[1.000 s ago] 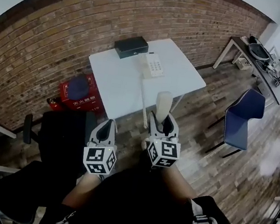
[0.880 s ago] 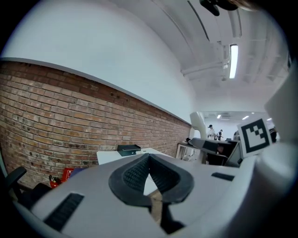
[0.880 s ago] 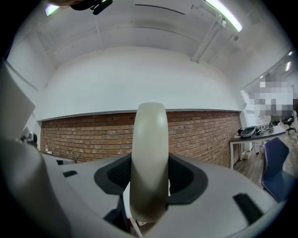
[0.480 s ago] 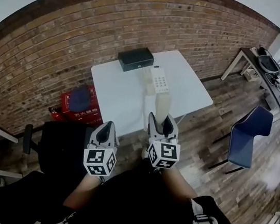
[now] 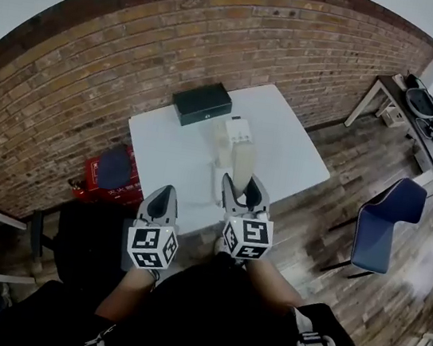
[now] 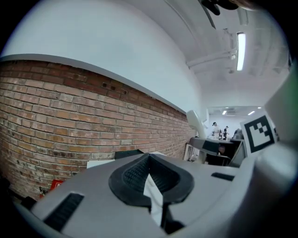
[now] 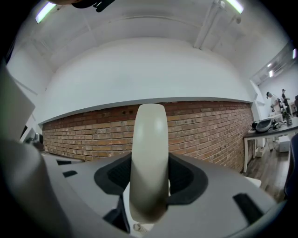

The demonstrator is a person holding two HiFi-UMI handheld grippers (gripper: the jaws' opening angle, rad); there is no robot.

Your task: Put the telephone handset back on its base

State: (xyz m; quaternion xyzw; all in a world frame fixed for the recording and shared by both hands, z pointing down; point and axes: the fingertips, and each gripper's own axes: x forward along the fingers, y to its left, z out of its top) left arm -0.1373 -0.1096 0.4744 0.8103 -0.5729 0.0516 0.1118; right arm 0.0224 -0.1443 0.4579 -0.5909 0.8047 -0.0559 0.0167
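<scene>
While the base (image 5: 237, 129) sits on the tabletop (image 5: 164, 148) in head view, R hand-held gripper (image 5: 242, 190) holds the cream handset (image 5: 242, 164) just near of it, w/ L hand-held gripper (image 5: 161, 198) to its left. L gripper view: jaws together, nothing btwn. R gripper view: pads clamp handset's sides.

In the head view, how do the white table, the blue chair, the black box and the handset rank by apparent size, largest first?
1. white table
2. blue chair
3. black box and handset look alike; the handset, in the right gripper, is nearer the camera, so unranked.
</scene>
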